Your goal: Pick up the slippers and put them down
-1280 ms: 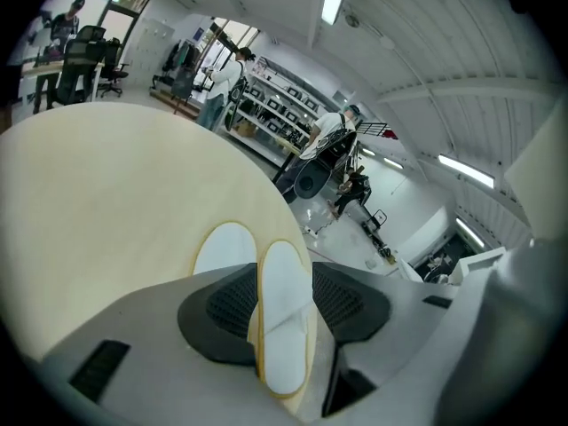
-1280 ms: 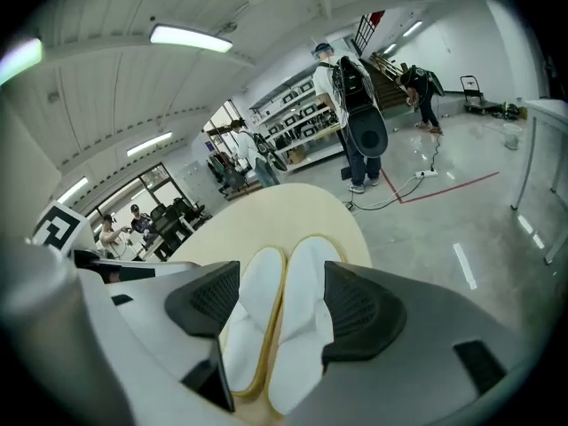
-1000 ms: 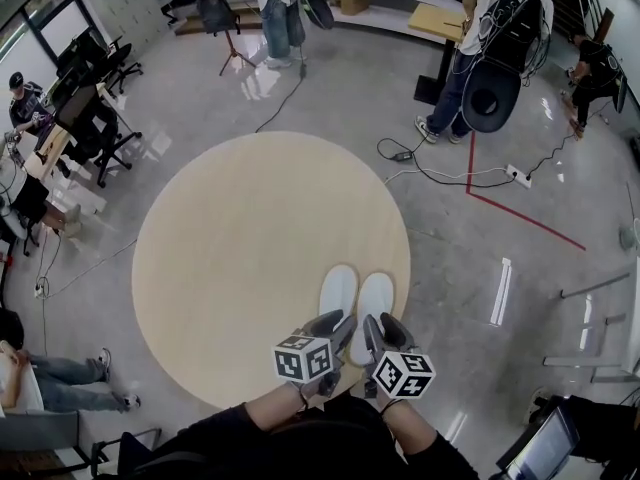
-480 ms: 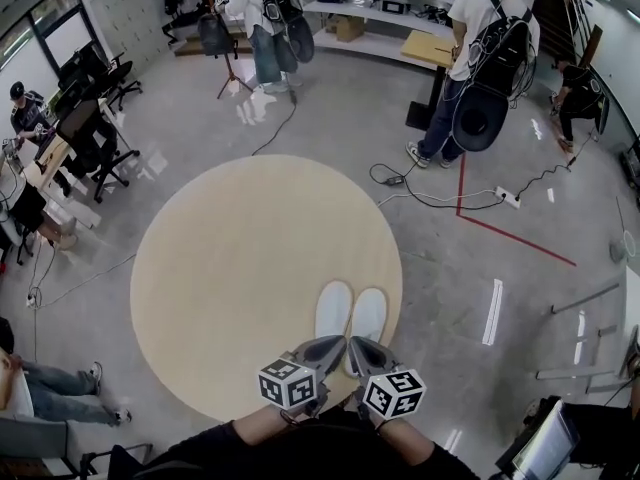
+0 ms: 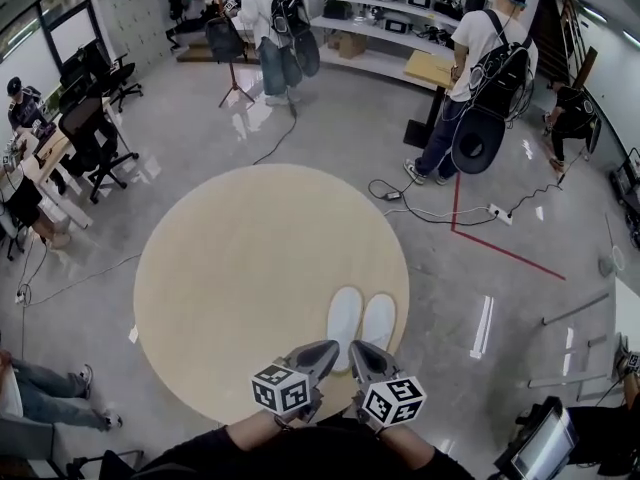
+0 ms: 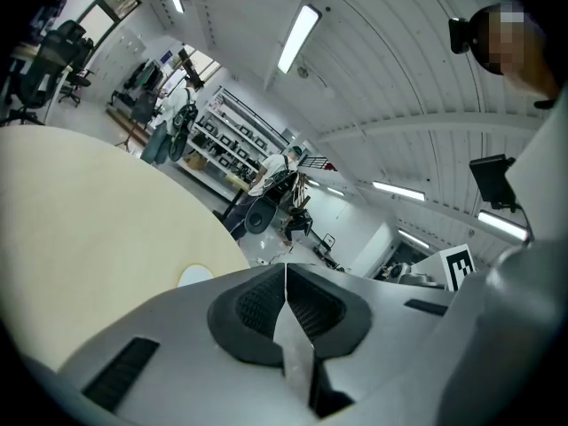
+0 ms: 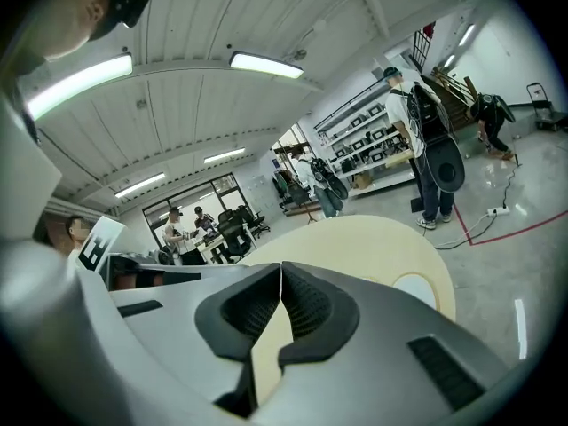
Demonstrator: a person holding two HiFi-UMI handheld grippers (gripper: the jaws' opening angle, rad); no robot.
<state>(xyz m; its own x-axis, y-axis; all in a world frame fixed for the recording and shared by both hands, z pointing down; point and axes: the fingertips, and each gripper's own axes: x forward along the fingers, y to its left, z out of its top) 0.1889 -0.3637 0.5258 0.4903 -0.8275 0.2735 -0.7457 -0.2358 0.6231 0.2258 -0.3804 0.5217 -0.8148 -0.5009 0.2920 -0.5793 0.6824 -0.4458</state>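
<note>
The slippers (image 5: 346, 314), a white pair, lay side by side, toes pointing away from the wearer of the camera, on a round beige surface (image 5: 240, 268), near its front right edge. They had not left that spot since a second earlier, and they were still flat and parallel. The left gripper (image 5: 328, 350) and the right gripper (image 5: 360, 350) were held close together at the near edge, angled towards each other, each with its marker cube nearest the person's sleeves. In the head view their tips overlapped the heel ends of the pair. A second earlier both had reached further forward onto the heels; since then they had drawn back towards the person. In the left gripper view the two dark pads met in a tight seam with nothing caught between them, and one slipper (image 6: 195, 275) showed beyond the jaws to the left, clear of them. The right gripper view gave the same reading: pads pressed together, empty, with a slipper (image 7: 414, 287) lying ahead on the right, apart from the jaws. Neither tool held anything. Around the surface was glossy grey floor with a red line (image 5: 500, 250) to the right, and a person with a backpack (image 5: 478, 78) stood further off by some shelving.
</note>
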